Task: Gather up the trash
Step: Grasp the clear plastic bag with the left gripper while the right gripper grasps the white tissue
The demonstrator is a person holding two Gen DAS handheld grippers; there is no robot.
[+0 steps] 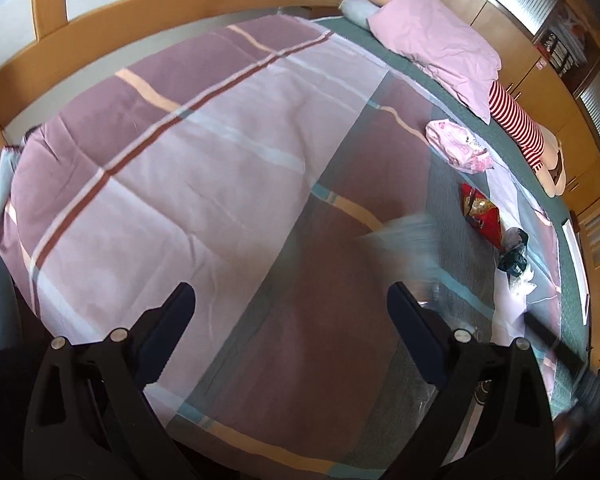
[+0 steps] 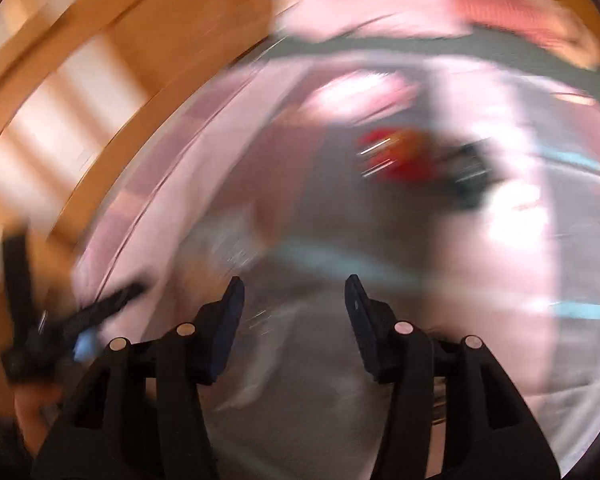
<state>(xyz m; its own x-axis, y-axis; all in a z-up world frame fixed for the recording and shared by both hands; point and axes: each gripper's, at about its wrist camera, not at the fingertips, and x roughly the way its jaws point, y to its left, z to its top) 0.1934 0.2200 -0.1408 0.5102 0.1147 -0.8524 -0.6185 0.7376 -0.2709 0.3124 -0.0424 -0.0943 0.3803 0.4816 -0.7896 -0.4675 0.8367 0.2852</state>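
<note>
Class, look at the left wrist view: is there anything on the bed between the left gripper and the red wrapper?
Nothing solid shows. Between the left gripper and the red wrapper lies only flat plaid bedspread, crossed by a pale motion-blurred streak that cannot be identified.

Motion blur smears nearly the whole right wrist view: the red foil wrapper [image 2: 392, 152] and the dark crumpled bag [image 2: 468, 176] beside it lose their outlines on the plaid purple quilt [image 2: 228, 184]. In the left wrist view a pale blue streak [image 1: 404, 236] cannot be identified, and the red-and-white striped plush toy [image 1: 518, 124] lies partly hidden under the pink pillow [image 1: 432, 40].
</note>
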